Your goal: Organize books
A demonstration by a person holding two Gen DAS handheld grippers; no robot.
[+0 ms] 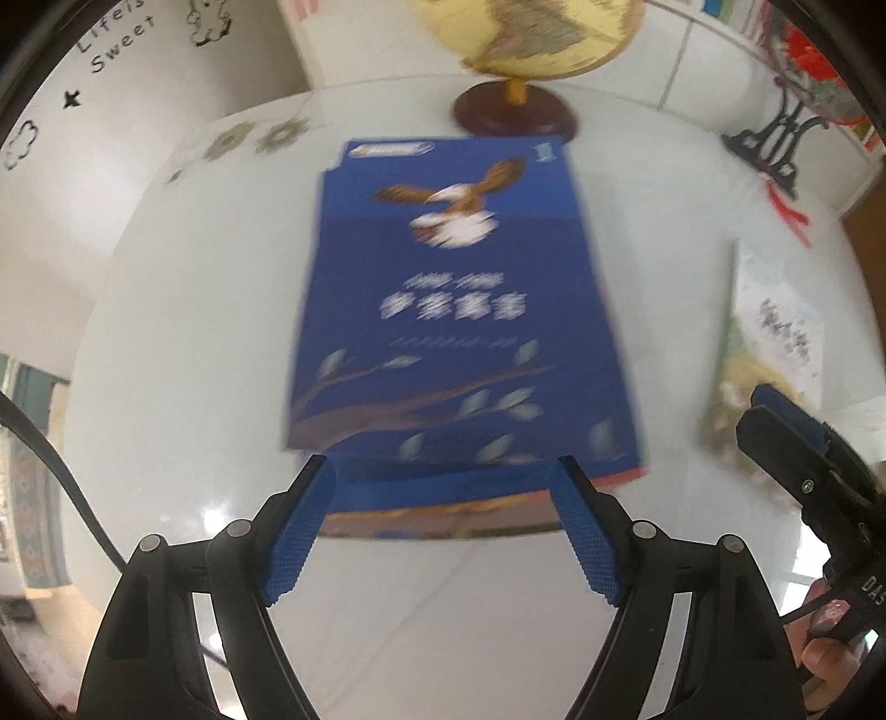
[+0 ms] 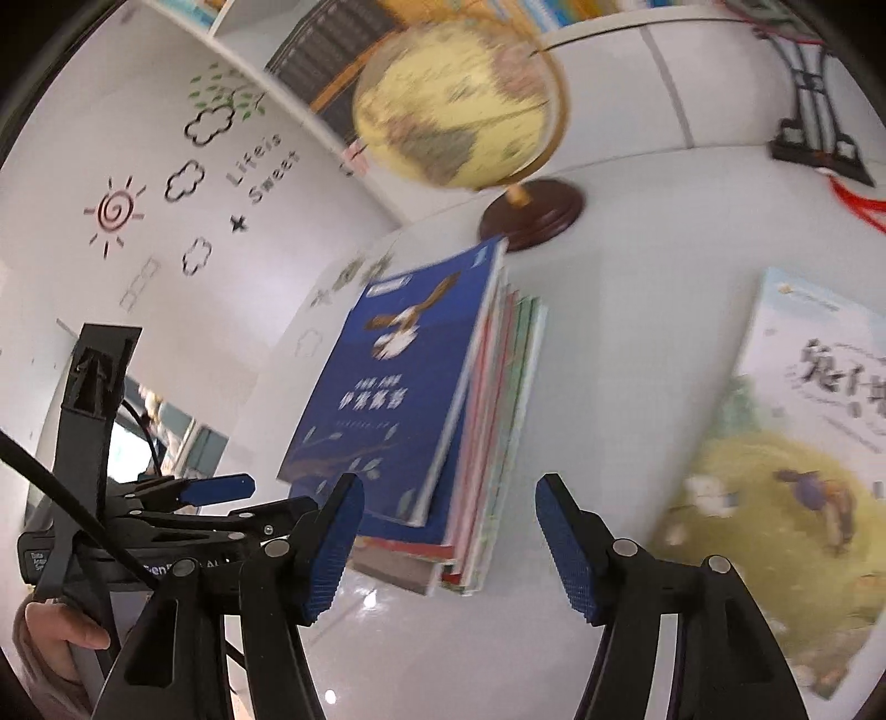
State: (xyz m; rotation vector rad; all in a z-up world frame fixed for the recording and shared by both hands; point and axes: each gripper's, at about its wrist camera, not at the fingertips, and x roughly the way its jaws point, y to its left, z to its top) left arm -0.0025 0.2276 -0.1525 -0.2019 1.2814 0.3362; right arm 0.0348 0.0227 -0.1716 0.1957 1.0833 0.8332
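From the left wrist view, the left gripper point(image 1: 443, 520) points steeply down at a white table point(image 1: 183, 310), its blue-padded jaws spread wide with nothing between them — the near edge of the stack of books point(image 1: 459, 343) lies just beyond the fingertips, not touched. The top book is dark blue with a flying bird and a leafy branch on its cover; it sits slightly askew on the books beneath. A globe point(image 1: 526, 39) on a dark round base stands just behind the far end of the stack. At the right edge lies a pale picture book point(image 1: 775, 343), apart from the stack, with the right gripper point(image 1: 786, 426) in front of it and a hand point(image 1: 830, 659) at the lower right corner. In the right wrist view, the right gripper point(image 2: 448, 526) also stands open and empty over the table point(image 2: 626, 332). The stack of books point(image 2: 421, 410) lies ahead and to its left, blue book on top, red and green spines fanned out on the right side. The pale picture book point(image 2: 792, 421) lies alone at the right, well apart from the stack. The globe point(image 2: 459, 105) stands at the stack's far end. The left gripper point(image 2: 221, 498) shows at the left — a hand point(image 2: 61, 642) holding it below.
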